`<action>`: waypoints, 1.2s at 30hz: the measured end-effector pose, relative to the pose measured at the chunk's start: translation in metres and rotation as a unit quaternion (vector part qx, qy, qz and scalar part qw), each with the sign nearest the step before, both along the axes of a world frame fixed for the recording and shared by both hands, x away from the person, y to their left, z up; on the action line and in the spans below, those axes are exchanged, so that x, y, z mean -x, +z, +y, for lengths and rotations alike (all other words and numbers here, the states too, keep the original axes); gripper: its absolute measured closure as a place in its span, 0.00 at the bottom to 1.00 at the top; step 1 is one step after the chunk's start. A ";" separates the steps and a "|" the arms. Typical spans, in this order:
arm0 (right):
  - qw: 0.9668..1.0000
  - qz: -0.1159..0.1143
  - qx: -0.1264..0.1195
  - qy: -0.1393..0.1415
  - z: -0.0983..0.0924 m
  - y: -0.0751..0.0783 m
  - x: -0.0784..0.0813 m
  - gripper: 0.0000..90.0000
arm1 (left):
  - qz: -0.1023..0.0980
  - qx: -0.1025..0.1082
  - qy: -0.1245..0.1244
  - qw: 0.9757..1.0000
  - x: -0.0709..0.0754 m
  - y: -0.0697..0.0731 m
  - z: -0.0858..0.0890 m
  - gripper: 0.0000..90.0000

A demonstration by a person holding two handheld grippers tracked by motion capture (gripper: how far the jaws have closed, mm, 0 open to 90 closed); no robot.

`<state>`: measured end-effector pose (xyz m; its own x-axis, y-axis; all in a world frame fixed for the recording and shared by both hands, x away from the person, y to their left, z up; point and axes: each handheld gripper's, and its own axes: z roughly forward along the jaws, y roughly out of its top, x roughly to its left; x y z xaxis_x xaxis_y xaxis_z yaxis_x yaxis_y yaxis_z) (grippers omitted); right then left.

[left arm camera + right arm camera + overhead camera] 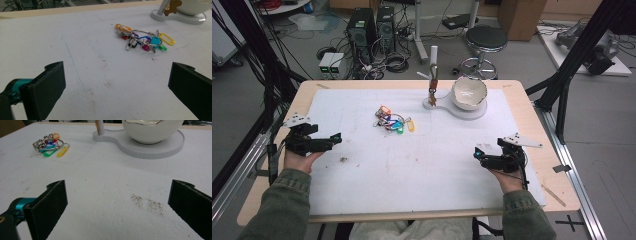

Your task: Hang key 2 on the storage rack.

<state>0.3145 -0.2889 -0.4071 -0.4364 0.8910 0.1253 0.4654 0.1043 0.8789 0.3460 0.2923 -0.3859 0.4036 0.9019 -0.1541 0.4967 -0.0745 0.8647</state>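
A bunch of keys with coloured plastic tags (pixel 393 121) lies on the white mat (pixel 412 165), left of centre; it also appears ahead of the left jaws (pixel 143 40) and far left of the right jaws (pixel 50 145). A white bowl (pixel 469 92) sits on a white stand (pixel 477 111) with an upright post (pixel 433 60) that carries a brown tag. My left gripper (pixel 329 141) rests at the left edge of the mat, jaws wide apart (pixel 117 82) and empty. My right gripper (pixel 479 156) rests at the right side, also open (pixel 117 202) and empty.
The mat covers a light wooden table (pixel 532 110). Dark smudges mark the mat (pixel 148 203) near the right gripper. Behind the table stand computer towers (pixel 371 27), cables and a black stool (pixel 484 42). Black frame posts (pixel 579 55) rise at both sides.
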 end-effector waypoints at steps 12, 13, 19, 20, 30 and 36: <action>1.000 0.003 -0.012 -0.004 -0.001 0.001 0.000 0.02 | 0.011 -0.018 -0.019 1.000 -0.021 0.006 -0.014 0.02; 1.000 0.004 -0.012 -0.005 -0.002 0.000 -0.001 0.02 | 0.010 -0.020 -0.022 1.000 -0.022 0.008 -0.016 0.02; 1.000 0.003 -0.014 -0.006 -0.002 0.000 -0.001 0.02 | 0.010 -0.025 -0.032 0.999 -0.028 0.015 -0.027 0.02; 1.000 0.004 -0.014 -0.006 -0.003 0.000 -0.001 0.02 | 0.011 -0.028 -0.033 0.999 -0.029 0.016 -0.029 0.02; 1.000 0.004 -0.018 -0.004 -0.002 0.000 -0.001 0.02 | 0.023 -0.042 -0.057 0.997 -0.045 0.027 -0.049 0.02; 1.000 0.008 -0.022 0.000 0.000 -0.001 -0.002 0.02 | 0.027 -0.063 -0.066 0.995 -0.058 0.030 -0.062 0.02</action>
